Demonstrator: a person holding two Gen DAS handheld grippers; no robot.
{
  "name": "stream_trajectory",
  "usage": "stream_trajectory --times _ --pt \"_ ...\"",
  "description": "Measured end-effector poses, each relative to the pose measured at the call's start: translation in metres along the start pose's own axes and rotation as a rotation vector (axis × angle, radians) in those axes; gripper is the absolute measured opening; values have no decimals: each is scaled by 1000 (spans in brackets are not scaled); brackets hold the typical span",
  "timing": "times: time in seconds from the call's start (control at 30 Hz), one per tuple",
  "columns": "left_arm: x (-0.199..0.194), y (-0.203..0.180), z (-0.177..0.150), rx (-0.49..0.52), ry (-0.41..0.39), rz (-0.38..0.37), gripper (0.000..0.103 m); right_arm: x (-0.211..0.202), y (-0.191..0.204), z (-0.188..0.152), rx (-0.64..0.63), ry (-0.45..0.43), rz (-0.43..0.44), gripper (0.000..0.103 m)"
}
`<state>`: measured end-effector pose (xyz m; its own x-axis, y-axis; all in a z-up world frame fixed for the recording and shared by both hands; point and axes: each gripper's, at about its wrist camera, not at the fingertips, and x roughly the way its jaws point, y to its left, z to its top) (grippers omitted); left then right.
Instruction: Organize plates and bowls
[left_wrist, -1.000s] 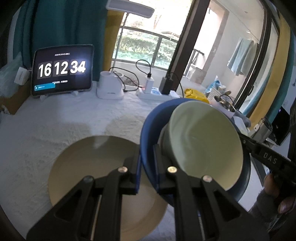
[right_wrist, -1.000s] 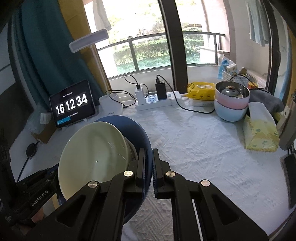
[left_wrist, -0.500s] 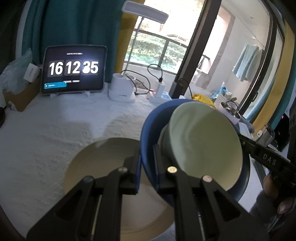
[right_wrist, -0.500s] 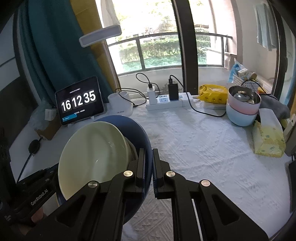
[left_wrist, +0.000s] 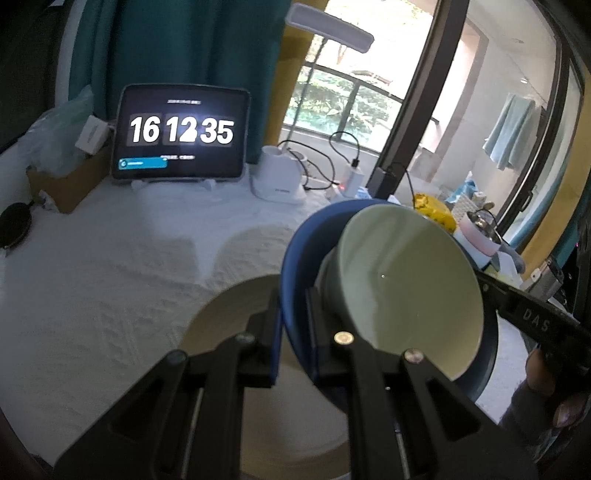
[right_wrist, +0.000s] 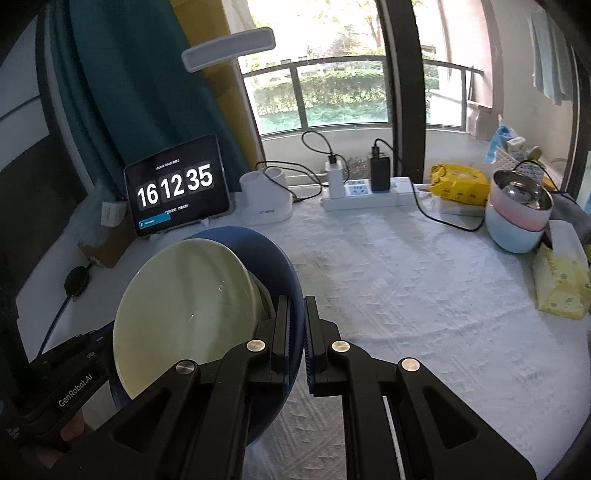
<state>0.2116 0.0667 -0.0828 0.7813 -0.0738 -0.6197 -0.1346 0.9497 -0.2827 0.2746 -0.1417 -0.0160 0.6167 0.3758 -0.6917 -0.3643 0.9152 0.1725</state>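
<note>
Teal curtain (right_wrist: 122, 92) beside sunlit balcony window (right_wrist: 332, 85).

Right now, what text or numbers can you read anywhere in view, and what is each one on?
"16 12 35": tablet screen.
"GenRobot.AI": left claw's body, seen from the right wrist.
"DAS": right claw's body, seen from the left wrist.
Small lines on the tablet and print on the yellow bag: too blurred.

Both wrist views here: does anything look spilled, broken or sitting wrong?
Nothing spilled or damaged. The blue bowl with the pale green bowl nested inside is held off the table, each gripper shut on an opposite rim: left gripper, right gripper. The beige plate lies flat beneath.
</note>
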Motion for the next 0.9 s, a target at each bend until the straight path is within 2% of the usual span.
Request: stream_trajectory --times 0.57,0.9 --pt "6 32 1 -26 47 81 10 36 27 -4 -10 77 47 10" --pt "12 32 3 -13 57 95 10 46 27 -6 -5 98 35 10"
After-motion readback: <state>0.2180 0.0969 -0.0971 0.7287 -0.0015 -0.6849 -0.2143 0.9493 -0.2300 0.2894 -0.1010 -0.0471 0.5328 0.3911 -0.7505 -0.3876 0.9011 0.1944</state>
